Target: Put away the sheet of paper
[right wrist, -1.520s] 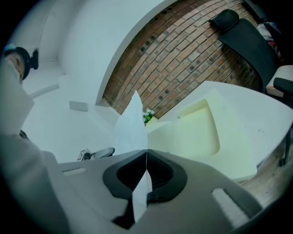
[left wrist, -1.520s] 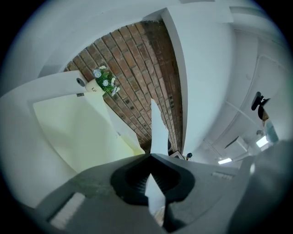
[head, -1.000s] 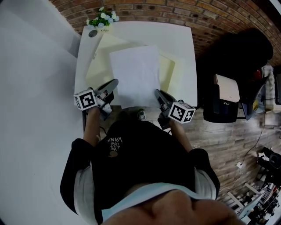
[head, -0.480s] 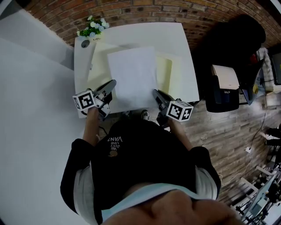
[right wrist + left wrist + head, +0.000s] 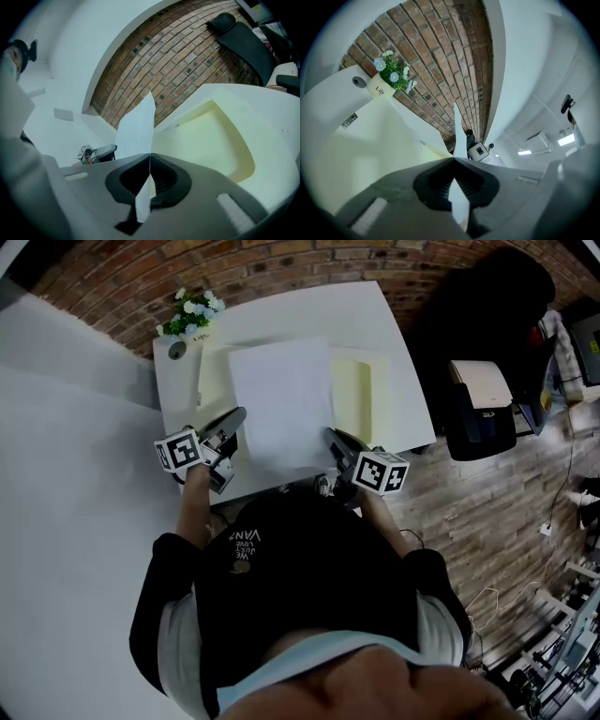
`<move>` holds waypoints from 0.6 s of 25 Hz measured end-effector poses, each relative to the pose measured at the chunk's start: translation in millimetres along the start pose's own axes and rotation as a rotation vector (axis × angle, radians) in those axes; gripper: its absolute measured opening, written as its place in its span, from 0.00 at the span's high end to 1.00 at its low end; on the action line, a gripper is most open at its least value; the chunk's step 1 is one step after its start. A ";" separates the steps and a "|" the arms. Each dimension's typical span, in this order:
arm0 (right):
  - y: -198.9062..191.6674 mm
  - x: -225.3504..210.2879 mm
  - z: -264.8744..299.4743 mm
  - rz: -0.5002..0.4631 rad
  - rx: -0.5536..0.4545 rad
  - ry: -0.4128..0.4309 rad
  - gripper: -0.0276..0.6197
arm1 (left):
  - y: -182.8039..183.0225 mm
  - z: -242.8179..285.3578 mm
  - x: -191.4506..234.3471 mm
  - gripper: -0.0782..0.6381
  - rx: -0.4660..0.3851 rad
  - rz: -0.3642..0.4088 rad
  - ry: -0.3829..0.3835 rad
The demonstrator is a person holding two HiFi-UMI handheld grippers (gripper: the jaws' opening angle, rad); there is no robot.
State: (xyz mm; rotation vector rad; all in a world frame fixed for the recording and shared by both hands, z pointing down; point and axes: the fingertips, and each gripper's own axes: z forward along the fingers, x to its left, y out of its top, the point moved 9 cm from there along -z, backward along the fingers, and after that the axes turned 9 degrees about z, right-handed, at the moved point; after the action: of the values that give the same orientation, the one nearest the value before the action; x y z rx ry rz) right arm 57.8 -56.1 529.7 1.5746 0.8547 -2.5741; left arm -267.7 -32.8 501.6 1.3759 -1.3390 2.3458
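A white sheet of paper [image 5: 281, 399] hangs just above a pale yellow folder [image 5: 361, 395] that lies open on the white table [image 5: 398, 343]. My left gripper [image 5: 232, 420] is shut on the sheet's near left corner. My right gripper [image 5: 334, 436] is shut on its near right corner. In the left gripper view the sheet [image 5: 459, 136] runs edge-on out of the closed left gripper [image 5: 453, 159], above the folder [image 5: 370, 150]. The right gripper view shows the sheet [image 5: 138, 129] pinched in the right gripper [image 5: 150, 155], with the folder [image 5: 211, 136] to its right.
A small pot of flowers [image 5: 187, 315] stands at the table's far left corner, against the brick wall. A black chair [image 5: 492, 296] and a dark box-like unit [image 5: 483, 409] stand on the wooden floor to the right of the table. The person's body is close to the table's near edge.
Both grippers have carried the sheet a little further in over the table and the folder, away from the person. Both grips on the corners are unchanged.
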 end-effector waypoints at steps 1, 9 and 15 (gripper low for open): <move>-1.6 0.1 1.8 0.002 -0.003 -0.007 0.96 | 1.6 0.2 2.8 0.89 0.007 0.000 -0.003; -7.3 2.8 14.2 -0.011 -0.001 -0.065 0.96 | 6.1 3.7 20.6 0.89 0.051 -0.004 -0.015; -10.7 5.1 22.1 -0.019 0.003 -0.101 0.95 | 7.5 2.6 34.8 0.89 0.084 0.006 -0.003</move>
State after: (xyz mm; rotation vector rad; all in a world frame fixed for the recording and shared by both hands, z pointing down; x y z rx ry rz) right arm 34.1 -55.6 538.0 1.4292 0.8609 -2.6433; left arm -289.9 -50.2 523.4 1.3999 -1.2606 2.4315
